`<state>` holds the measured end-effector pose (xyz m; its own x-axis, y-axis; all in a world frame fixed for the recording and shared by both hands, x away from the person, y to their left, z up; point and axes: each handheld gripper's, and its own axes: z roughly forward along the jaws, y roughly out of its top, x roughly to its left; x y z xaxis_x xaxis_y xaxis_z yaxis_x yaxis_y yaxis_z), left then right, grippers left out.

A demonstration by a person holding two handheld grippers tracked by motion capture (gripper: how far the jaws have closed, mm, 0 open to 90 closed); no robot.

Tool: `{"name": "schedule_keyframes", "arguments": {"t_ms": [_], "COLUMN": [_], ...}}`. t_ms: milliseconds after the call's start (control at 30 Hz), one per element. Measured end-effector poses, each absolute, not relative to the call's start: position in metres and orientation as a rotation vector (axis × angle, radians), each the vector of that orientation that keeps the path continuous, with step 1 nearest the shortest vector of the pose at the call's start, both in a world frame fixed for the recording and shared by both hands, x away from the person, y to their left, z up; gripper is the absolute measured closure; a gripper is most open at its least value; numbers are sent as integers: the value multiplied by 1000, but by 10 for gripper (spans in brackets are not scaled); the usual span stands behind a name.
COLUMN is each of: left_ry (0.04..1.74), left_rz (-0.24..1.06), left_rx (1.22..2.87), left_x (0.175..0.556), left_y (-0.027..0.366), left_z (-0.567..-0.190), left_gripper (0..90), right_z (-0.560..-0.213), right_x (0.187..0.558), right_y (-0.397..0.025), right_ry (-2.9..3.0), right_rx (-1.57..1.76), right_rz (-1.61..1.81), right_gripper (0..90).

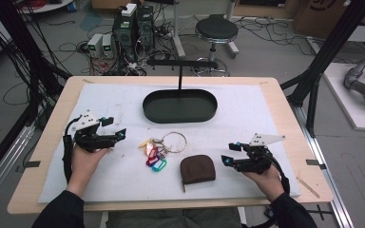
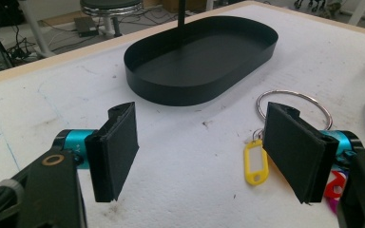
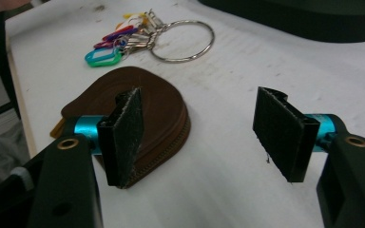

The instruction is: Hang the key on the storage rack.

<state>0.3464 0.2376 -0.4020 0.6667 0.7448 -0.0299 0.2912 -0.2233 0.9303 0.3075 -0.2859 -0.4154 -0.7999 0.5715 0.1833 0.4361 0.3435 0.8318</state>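
Both tongs are hovering released over the desk (image 1: 123, 102). The left tongs (image 1: 116, 135) are facing the key ring (image 1: 164, 147); the right tongs (image 1: 228, 154) are sitting beside the brown pouch (image 1: 197, 168).

Materials as I see them: key ring (image 1: 174, 141) is thin bright metal, polished, glossy; tags (image 1: 155, 156) on it are coloured plastic, shiny, yellow one (image 2: 255, 165) with a white paper-looking insert. Pouch (image 1: 197, 168) reads as brown leather or leatherette, smooth with a dull sheen, stitched zip edge. Tray (image 1: 179, 105) is black sheet metal, matt, smooth. Table cover (image 1: 104, 175) is white, felt-like cloth, fuzzy, slightly stained; table edge (image 1: 47, 133) under it is pale wood, smooth. Left gripper (image 1: 119, 134) and right gripper (image 1: 226, 154): matt black plastic bodies, anodised teal metal barrels, brass-looking screw eyelets. Pads (image 3: 126, 137) are black, rough and grainy with white lint.
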Motion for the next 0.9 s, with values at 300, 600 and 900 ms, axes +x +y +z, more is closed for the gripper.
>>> {"name": "schedule_keyframes", "arguments": {"t_ms": [300,600,900], "left_ry": [796,751,736], "left_rz": [503,441,334], "left_rx": [1818,1846,1909], "left_x": [346,355,371], "left_y": [229,204,166], "left_z": [-402,-403,-407], "left_gripper": [286,316,321], "right_z": [-419,-418,-414], "right_x": [306,308,312], "right_y": [-274,-274,-290], "right_ry": [2519,2508,2378], "right_rx": [876,865,949], "right_rz": [1429,1416,1385], "right_gripper": [358,362,361]}}
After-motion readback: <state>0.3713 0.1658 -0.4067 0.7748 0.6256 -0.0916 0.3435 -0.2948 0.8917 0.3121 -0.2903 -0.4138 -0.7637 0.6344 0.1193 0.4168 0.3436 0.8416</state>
